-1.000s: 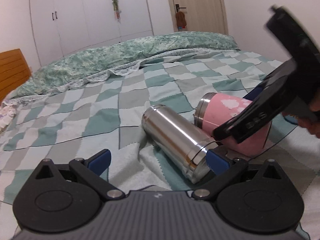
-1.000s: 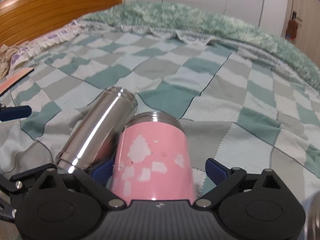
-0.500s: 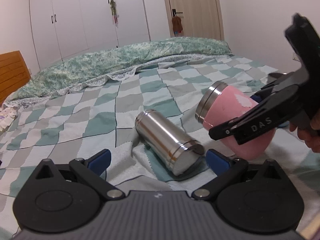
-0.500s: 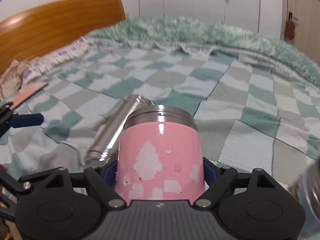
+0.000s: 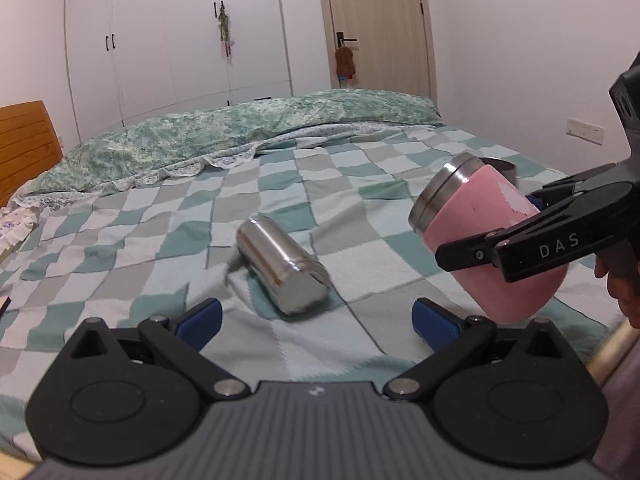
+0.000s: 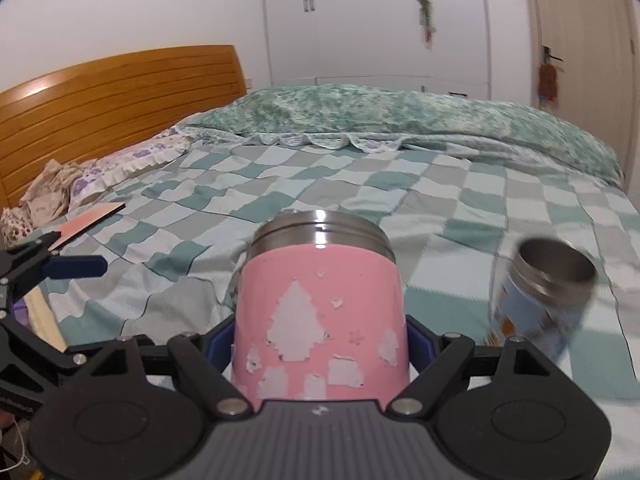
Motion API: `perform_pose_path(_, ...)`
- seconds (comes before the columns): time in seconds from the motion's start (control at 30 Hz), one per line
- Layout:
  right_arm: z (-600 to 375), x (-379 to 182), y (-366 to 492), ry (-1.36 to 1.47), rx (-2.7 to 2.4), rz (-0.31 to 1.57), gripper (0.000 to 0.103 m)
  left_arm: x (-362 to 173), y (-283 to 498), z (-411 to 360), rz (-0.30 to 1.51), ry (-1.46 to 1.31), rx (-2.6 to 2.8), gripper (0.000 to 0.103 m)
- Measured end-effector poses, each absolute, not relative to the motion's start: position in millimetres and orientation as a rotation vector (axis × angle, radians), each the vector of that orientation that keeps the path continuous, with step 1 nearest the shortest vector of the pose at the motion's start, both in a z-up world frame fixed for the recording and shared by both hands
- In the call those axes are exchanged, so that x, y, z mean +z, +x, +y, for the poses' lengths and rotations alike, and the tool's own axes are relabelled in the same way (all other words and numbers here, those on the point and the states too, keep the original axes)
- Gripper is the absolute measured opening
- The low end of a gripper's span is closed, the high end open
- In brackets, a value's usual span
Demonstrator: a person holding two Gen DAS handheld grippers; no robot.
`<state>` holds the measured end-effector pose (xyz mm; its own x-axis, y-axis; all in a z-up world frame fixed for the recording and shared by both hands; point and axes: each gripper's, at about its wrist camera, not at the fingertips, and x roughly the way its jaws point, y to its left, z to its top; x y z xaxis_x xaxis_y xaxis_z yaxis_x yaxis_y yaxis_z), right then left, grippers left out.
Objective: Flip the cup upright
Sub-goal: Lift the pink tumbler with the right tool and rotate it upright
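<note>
Checked bedspread [image 5: 132,252] now lies well below your pink cup [image 6: 320,320], which a second ago rested against the steel flask [image 5: 280,272]; your right gripper [image 6: 320,336] has its fingers clamped on it, tilted in the air. Your left gripper [image 5: 316,318] stays spread wide, empty. Only the right wrist view shows a blue cup [image 6: 536,300] standing beside it

pink cup [image 6: 320,312] | silver flask [image 5: 280,266] | teal-grey checked blanket [image 5: 360,184]
</note>
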<state>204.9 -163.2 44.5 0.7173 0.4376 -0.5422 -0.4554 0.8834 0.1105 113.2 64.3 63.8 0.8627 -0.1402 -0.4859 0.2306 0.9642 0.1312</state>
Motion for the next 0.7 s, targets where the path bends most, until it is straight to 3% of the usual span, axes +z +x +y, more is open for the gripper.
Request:
perform_pose_path(0.43, -192, -14, 166, 0.154, 0.401, 0.802, 0.083, 49, 69, 47, 0.553, 0.146, -0.152, 0.103)
perform_pose_path(0.67, -187, -22, 172, 0.155, 0.389, 0.798, 0.084, 47, 52, 47, 0.585, 0.138, -0.108, 0.103)
perform_pose_path(0.7, -190, -21, 172, 0.166, 0.399, 0.797, 0.092, 48, 51, 46, 0.586, 0.138, -0.104, 0.103)
